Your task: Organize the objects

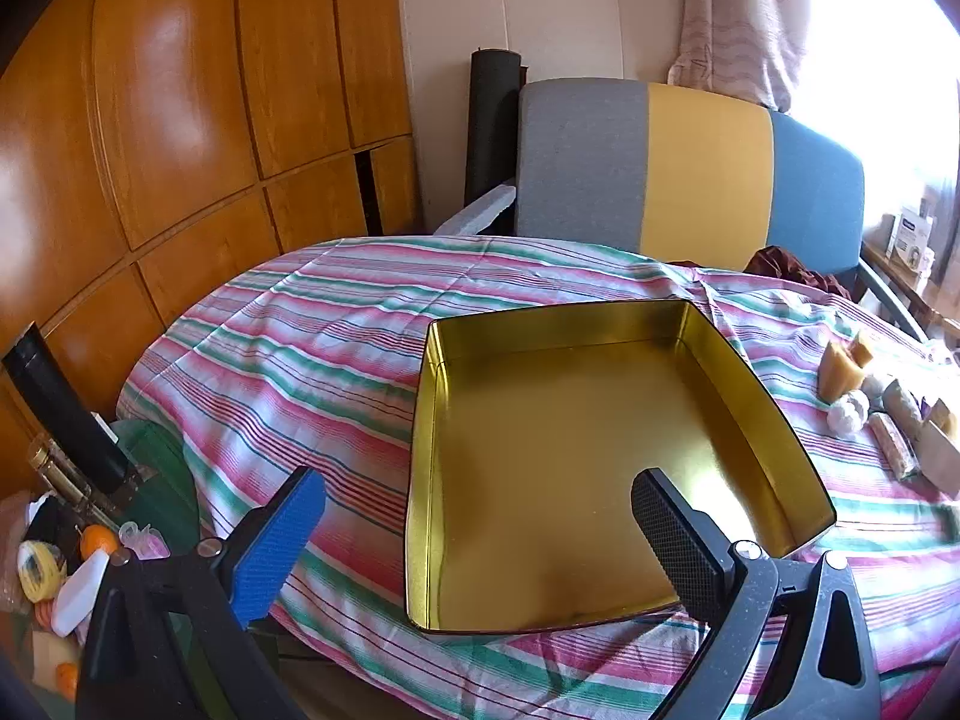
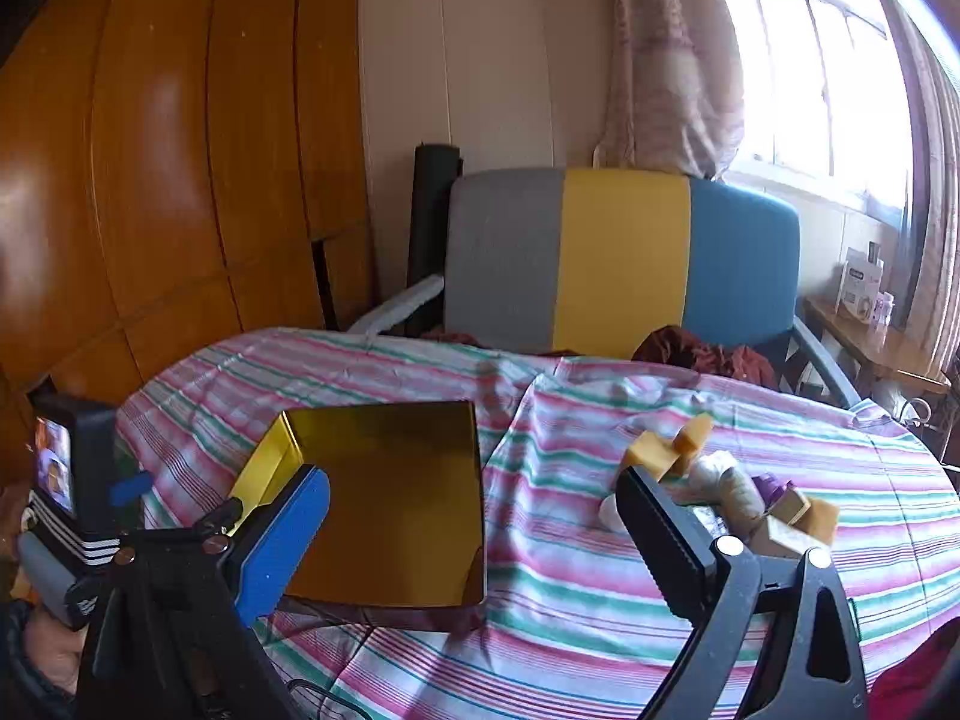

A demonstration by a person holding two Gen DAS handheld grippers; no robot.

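Left wrist view: left tongs (image 1: 480,546) gape wide, holding nothing, above the empty gold tin (image 1: 600,450) on the striped worktop (image 1: 300,348); keep clear.

Right wrist view: right tongs (image 2: 474,546), wide and empty, should approach the clutter (image 2: 720,480) right of the tin squarely.

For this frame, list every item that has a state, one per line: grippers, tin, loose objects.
left gripper: open, nothing between its fingers, hovering at the tin's near edge.
right gripper: open, holding nothing.
gold tin: lidless, empty, flat on the striped cloth.
pile of small objects: on the cloth, outside the tin, untouched.
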